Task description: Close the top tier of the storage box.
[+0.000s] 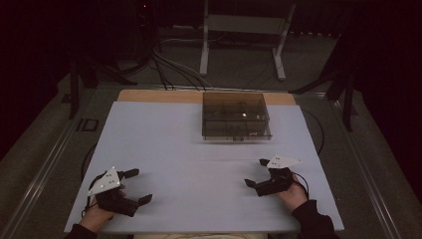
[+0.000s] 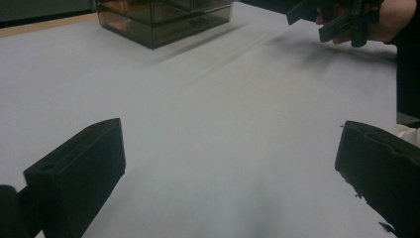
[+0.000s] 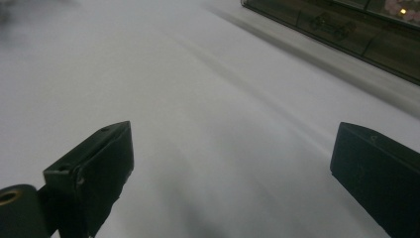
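A smoky see-through plastic drawer box stands at the far middle of the pale mat; small dark items sit inside it. My left gripper rests near the mat's front left, held by a hand, jaws spread wide with nothing between them. My right gripper rests at the front right, also open and empty. In the left gripper view the box lies far ahead and the right gripper shows at the upper right. The right gripper view has the box at its upper right, drawer fronts facing me.
A strip of wooden tabletop shows behind the mat. Beyond the table stand a white metal frame and several cables on the dim floor. Dark stands flank the table on both sides.
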The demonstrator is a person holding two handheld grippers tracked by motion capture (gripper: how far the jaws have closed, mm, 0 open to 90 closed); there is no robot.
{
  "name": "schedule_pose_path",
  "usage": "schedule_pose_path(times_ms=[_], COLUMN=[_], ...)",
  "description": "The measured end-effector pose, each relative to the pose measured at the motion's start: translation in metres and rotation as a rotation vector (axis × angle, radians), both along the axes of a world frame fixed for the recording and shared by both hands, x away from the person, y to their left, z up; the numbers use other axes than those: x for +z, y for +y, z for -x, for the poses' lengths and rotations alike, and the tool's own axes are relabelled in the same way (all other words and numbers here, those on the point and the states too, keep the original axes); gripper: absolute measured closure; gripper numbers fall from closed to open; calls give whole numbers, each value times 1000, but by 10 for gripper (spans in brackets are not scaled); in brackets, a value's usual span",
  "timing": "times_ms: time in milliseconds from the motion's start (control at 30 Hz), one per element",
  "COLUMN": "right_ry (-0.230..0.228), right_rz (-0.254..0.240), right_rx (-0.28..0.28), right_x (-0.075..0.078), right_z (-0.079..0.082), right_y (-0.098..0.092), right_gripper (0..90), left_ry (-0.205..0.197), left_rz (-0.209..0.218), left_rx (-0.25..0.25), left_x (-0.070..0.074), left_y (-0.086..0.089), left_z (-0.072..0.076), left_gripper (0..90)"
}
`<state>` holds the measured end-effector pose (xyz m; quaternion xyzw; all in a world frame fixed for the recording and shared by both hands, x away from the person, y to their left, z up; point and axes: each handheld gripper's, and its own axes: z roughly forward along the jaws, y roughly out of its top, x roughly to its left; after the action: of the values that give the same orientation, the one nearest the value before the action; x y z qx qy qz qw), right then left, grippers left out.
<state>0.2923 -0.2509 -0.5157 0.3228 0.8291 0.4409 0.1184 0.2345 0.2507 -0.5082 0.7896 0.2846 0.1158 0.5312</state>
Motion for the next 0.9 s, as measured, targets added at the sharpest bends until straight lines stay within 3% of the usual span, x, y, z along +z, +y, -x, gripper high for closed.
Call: schedule_pose_path(times_ms=[333,900], right_ry=[5,-43], right_rz=[-8,-24], right_rx=[27,75], right_x=[4,31], right_z=[1,5], right_y=[2,17], right_gripper=[33,33], left_ry=[0,3], left_rz=[-1,-2], left_rx=[-2,-3], left_x=[0,0], left_y=[-1,-1], left_z=[-1,-1], left_gripper=[0,0])
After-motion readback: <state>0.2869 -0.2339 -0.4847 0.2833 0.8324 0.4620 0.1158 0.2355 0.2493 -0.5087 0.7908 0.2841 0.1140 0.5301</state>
